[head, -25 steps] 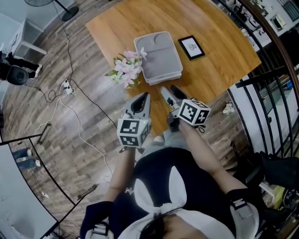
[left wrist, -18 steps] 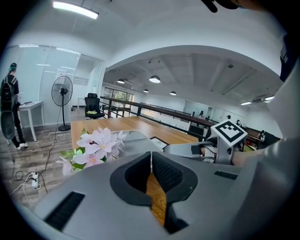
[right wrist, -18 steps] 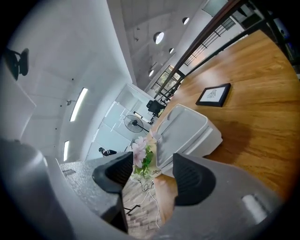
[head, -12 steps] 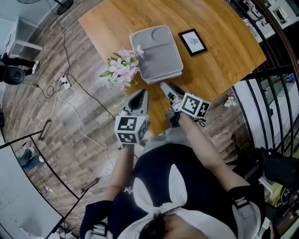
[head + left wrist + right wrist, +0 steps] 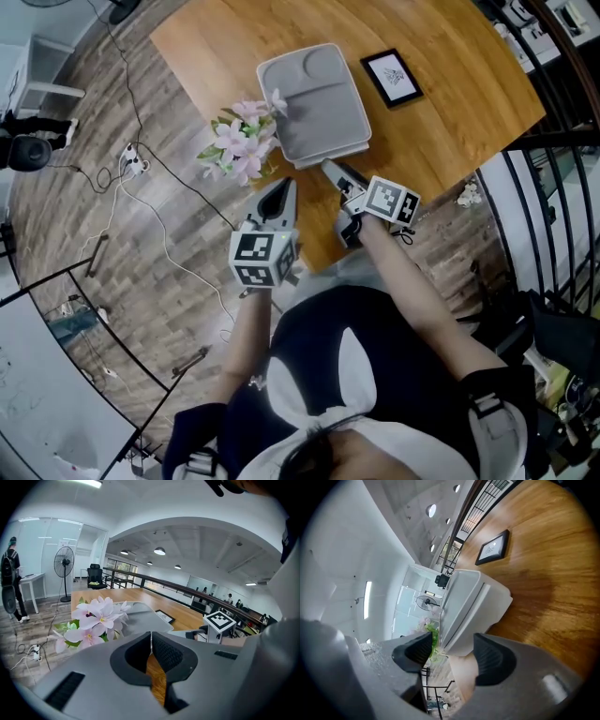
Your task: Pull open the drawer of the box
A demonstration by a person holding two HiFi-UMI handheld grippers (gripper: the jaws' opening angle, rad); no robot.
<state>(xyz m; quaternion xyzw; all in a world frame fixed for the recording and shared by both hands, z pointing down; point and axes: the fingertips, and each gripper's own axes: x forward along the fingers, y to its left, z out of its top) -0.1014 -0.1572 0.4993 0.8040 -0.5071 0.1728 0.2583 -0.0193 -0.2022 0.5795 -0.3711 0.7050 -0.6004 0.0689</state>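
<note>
A low grey box [image 5: 314,103] lies on the wooden table [image 5: 450,103], its drawer front facing me and pushed in. My right gripper [image 5: 330,170] is open, its tips just short of the box's near edge. In the right gripper view the box [image 5: 472,604] fills the space ahead of that gripper [image 5: 451,652], a seam running along its side, and nothing sits between the jaws. My left gripper [image 5: 285,190] hovers over the table's near corner, left of the box, shut and empty. In its own view that gripper [image 5: 151,638] has jaws touching, with the box [image 5: 140,617] beyond.
Pink flowers [image 5: 239,145] lie against the box's left side. A small black picture frame [image 5: 392,77] rests to the right of the box. The table's near edge runs under my grippers. A black railing [image 5: 553,178] stands at the right, cables [image 5: 141,169] on the floor at left.
My right gripper has crept forward to the box's near edge. The left gripper has hardly moved. My head view has shifted a little.
</note>
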